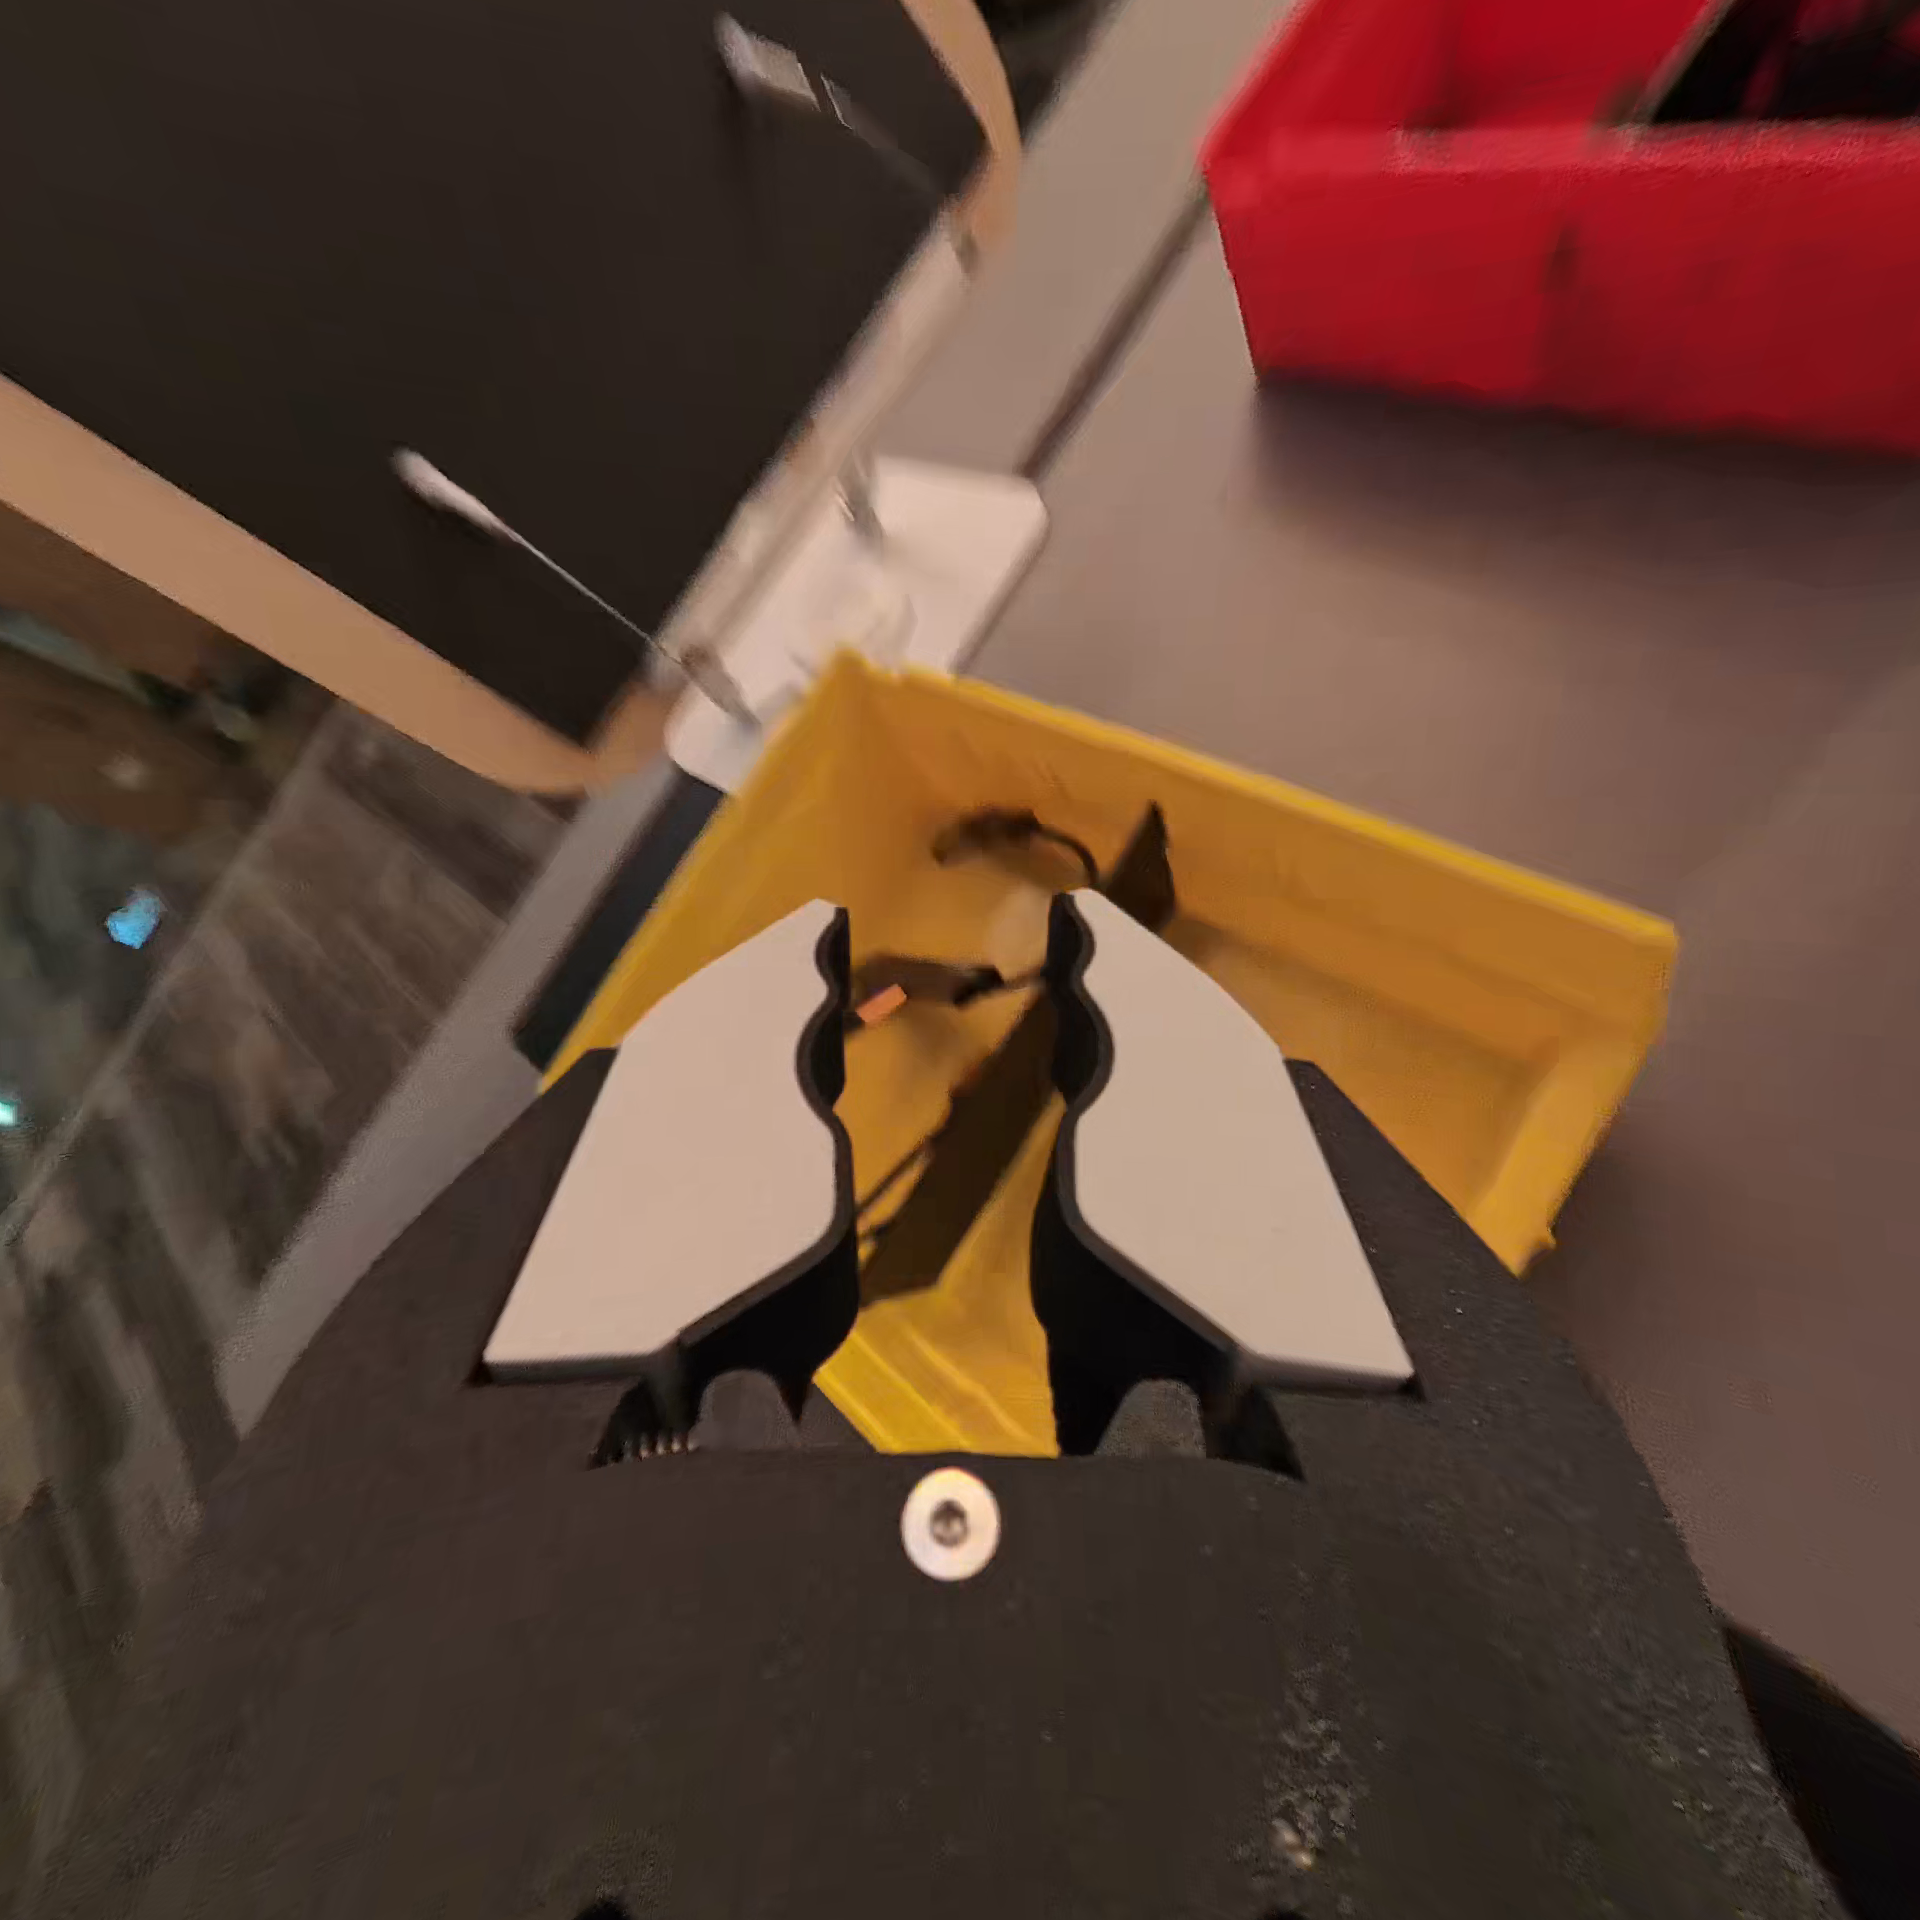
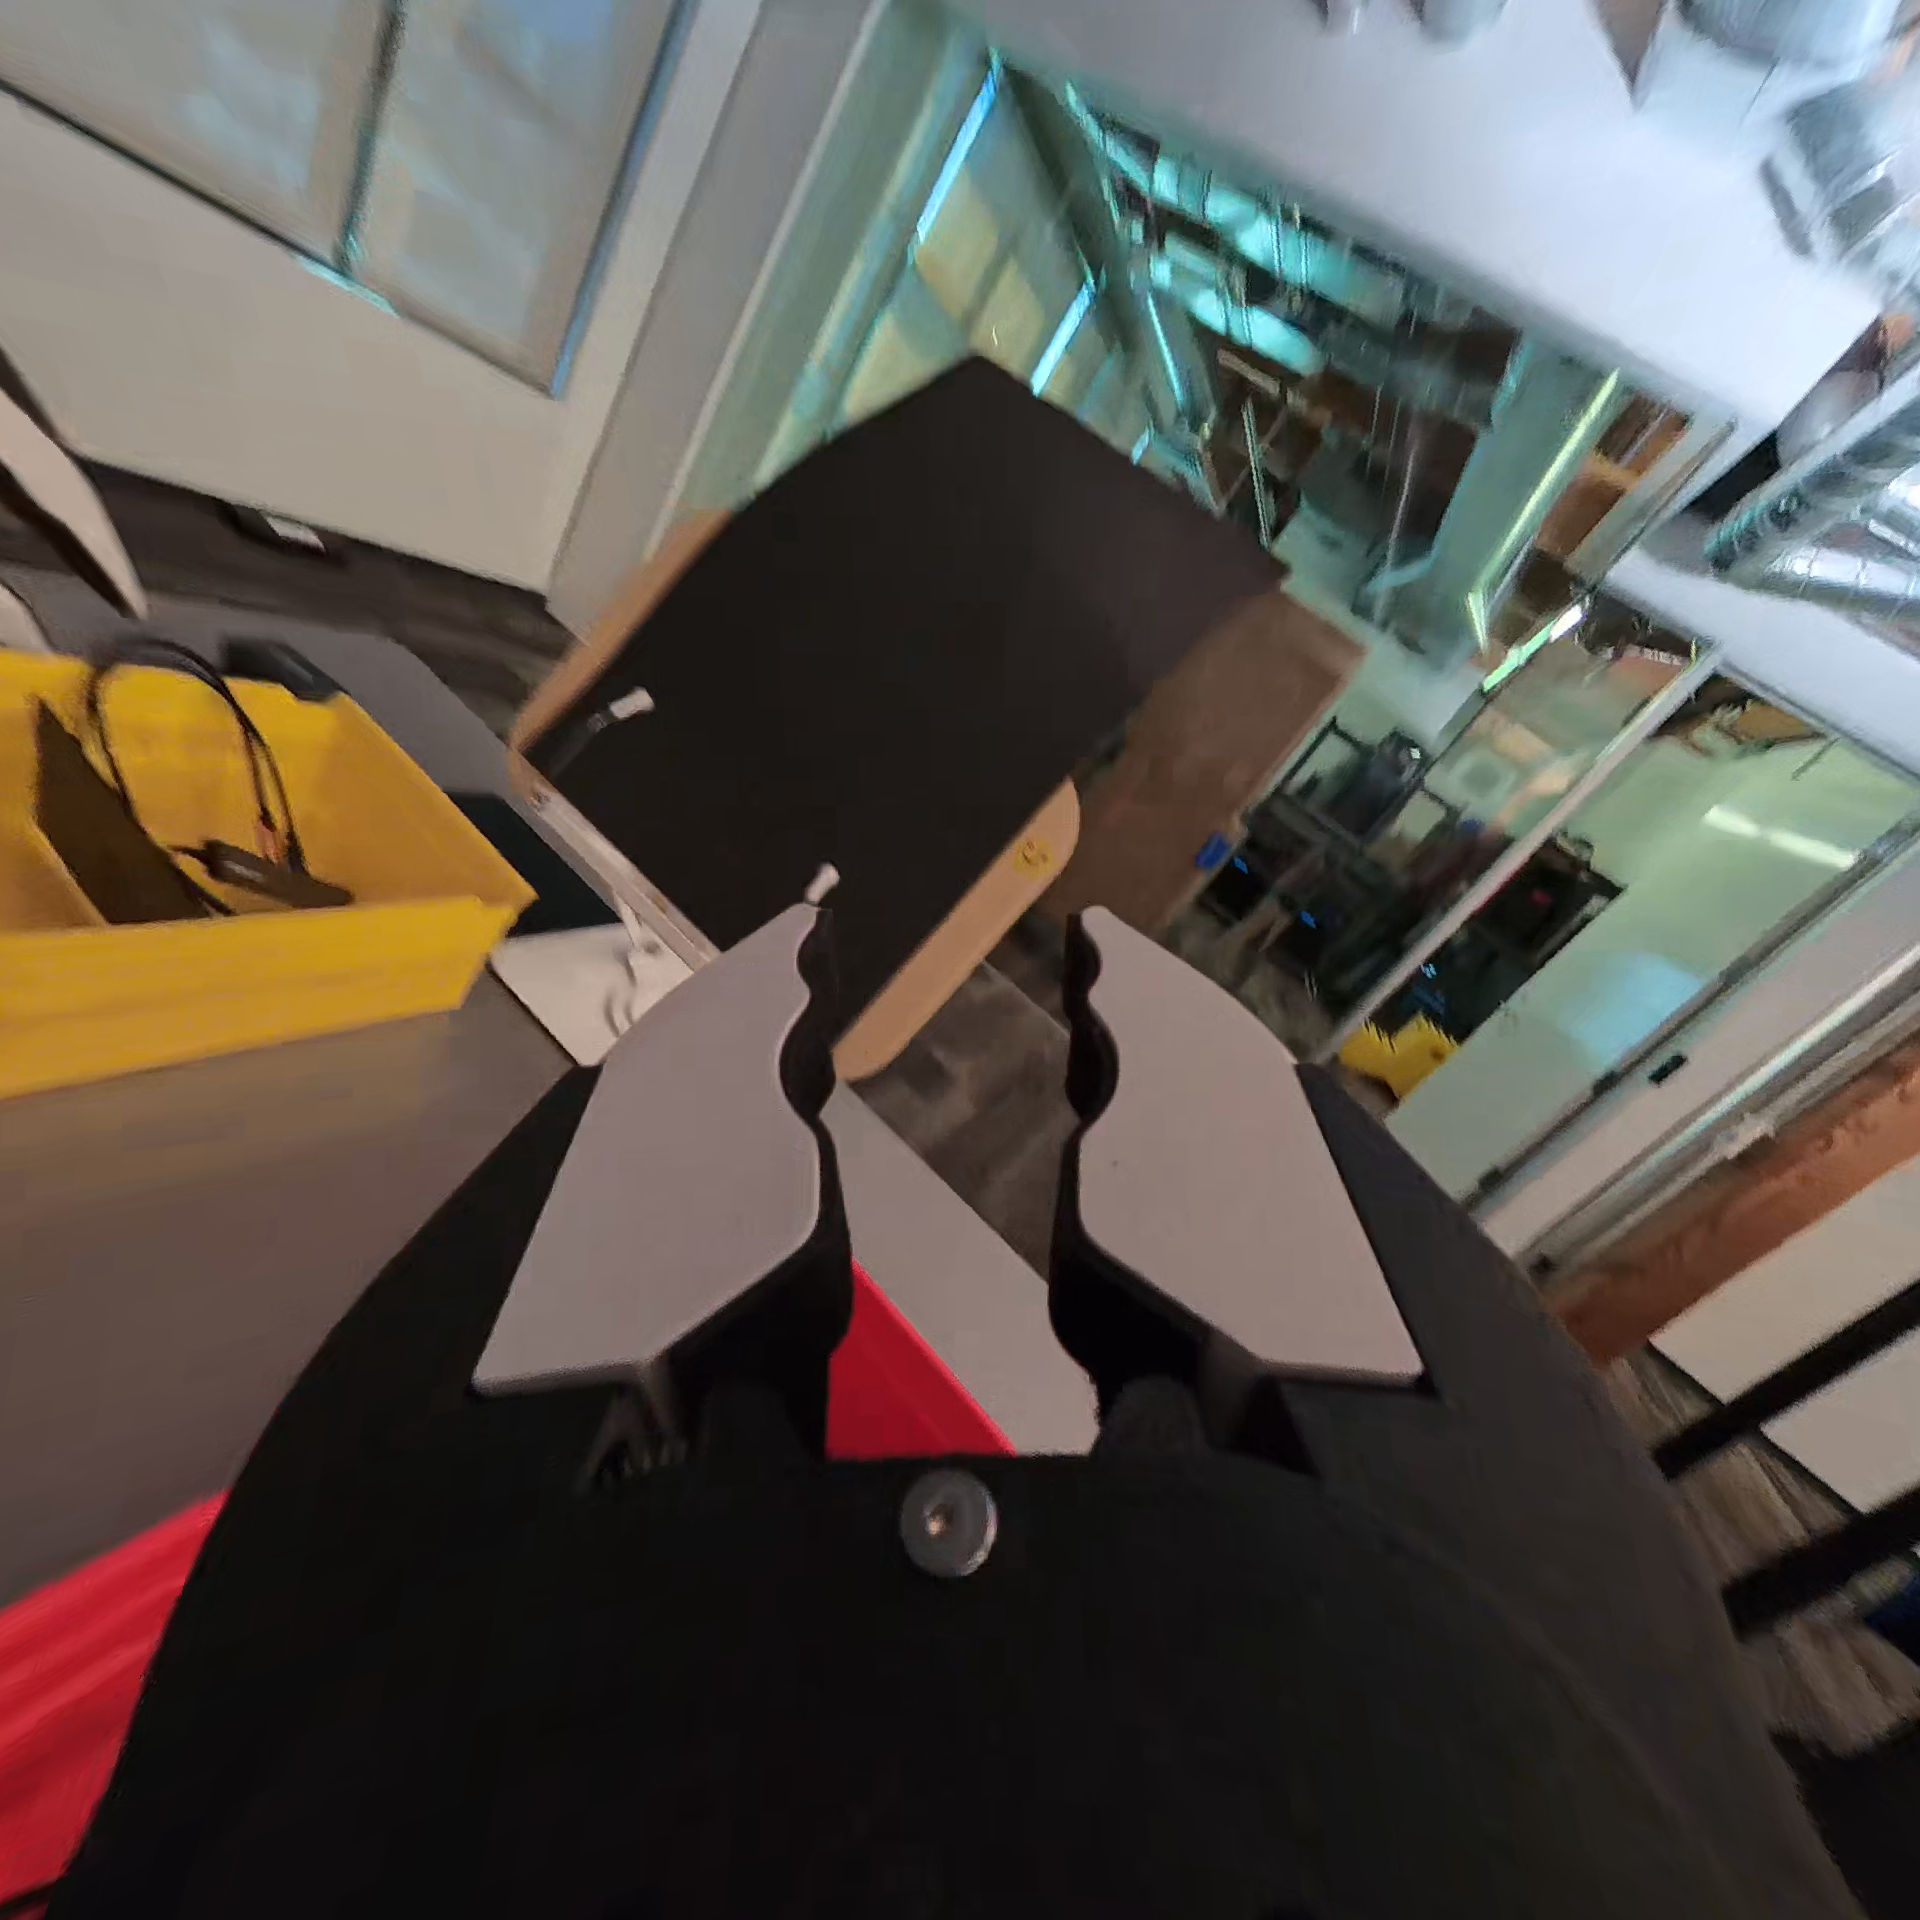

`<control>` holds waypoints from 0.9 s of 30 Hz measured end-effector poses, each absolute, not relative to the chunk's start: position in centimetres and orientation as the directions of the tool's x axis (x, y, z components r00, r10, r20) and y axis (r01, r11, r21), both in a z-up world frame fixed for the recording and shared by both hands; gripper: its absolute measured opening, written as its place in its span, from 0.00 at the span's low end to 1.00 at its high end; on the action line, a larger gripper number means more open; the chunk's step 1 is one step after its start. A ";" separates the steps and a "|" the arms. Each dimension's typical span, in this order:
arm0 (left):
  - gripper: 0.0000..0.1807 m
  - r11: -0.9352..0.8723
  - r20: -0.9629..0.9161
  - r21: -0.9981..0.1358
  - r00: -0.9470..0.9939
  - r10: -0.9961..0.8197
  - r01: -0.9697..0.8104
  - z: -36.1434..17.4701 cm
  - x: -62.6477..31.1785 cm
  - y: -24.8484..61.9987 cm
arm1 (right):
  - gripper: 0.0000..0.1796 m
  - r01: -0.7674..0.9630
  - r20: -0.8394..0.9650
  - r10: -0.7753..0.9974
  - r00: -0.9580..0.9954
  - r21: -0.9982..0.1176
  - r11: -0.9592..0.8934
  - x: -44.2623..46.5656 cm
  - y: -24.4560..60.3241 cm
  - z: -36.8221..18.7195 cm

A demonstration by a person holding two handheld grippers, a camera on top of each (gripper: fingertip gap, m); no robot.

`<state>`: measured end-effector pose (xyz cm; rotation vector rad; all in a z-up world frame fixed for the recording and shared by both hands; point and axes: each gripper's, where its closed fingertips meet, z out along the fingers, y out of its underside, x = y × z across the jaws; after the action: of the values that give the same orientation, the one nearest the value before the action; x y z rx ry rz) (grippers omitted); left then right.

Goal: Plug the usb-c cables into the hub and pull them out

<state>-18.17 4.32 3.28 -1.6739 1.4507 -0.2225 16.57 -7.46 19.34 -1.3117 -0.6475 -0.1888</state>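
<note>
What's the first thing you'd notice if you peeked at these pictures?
The bright yellow bin jumps out first, sitting on the grey table right in front of the open left gripper, with black cables lying inside it. Next comes a red bin farther back on the same table. The right gripper, also open and empty, points up past a black board toward glass walls.

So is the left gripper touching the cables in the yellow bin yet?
Cannot tell. In the blurred left wrist view, the open left gripper frames the cables in the yellow bin.
</note>
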 end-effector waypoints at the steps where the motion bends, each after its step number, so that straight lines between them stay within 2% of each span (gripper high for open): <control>1: 0.19 0.053 -0.374 -0.668 0.274 -0.886 -0.743 1.9 -18.2 4.5 | 0.24 0.460 0.534 0.236 0.812 -0.834 0.305 15.7 -8.4 19.6; 4: 0.18 0.104 -0.383 -0.604 0.174 -0.907 -0.790 -1.1 -16.5 4.9 | 0.22 0.414 0.558 0.326 0.763 -0.810 0.416 13.0 -10.0 19.1; 7: 0.19 0.156 -0.372 -0.518 0.058 -0.926 -0.841 -4.4 -14.7 4.6 | 0.22 0.393 0.526 0.421 0.739 -0.844 0.365 11.9 -9.2 17.6; 11: 0.20 0.150 -0.420 -0.392 0.031 -0.907 -0.907 -7.5 -14.3 6.2 | 0.23 0.434 0.539 0.453 0.710 -0.842 0.320 11.5 -7.3 15.6; 14: 0.16 0.120 -0.442 -0.330 0.042 -0.896 -0.936 -8.7 -14.8 7.4 | 0.23 0.448 0.532 0.487 0.693 -0.847 0.287 11.1 -6.2 14.3; 16: 0.06 0.118 -0.396 -0.340 0.029 -0.918 -0.933 -8.8 -14.7 7.0 | 0.23 0.465 0.538 0.491 0.686 -0.842 0.273 10.9 -5.7 13.7; 18: 0.03 0.101 -0.364 -0.371 0.044 -0.930 -0.923 -8.5 -14.7 6.8 | 0.23 0.493 0.553 0.487 0.676 -0.831 0.258 10.7 -5.1 13.0; 23: 0.02 0.117 -0.358 -0.463 0.065 -0.931 -0.879 -6.4 -14.7 6.4 | 0.23 0.552 0.587 0.498 0.639 -0.800 0.234 9.7 -4.2 11.4; 27: 0.02 0.090 -0.374 -0.609 0.185 -0.909 -0.788 -2.7 -14.5 7.2 | 0.23 0.560 0.584 0.528 0.616 -0.797 0.227 8.4 -3.8 10.3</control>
<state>-14.54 7.21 -2.70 -1.7107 1.6176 -0.2035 8.39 -3.79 10.34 -1.4119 -0.9946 -0.0283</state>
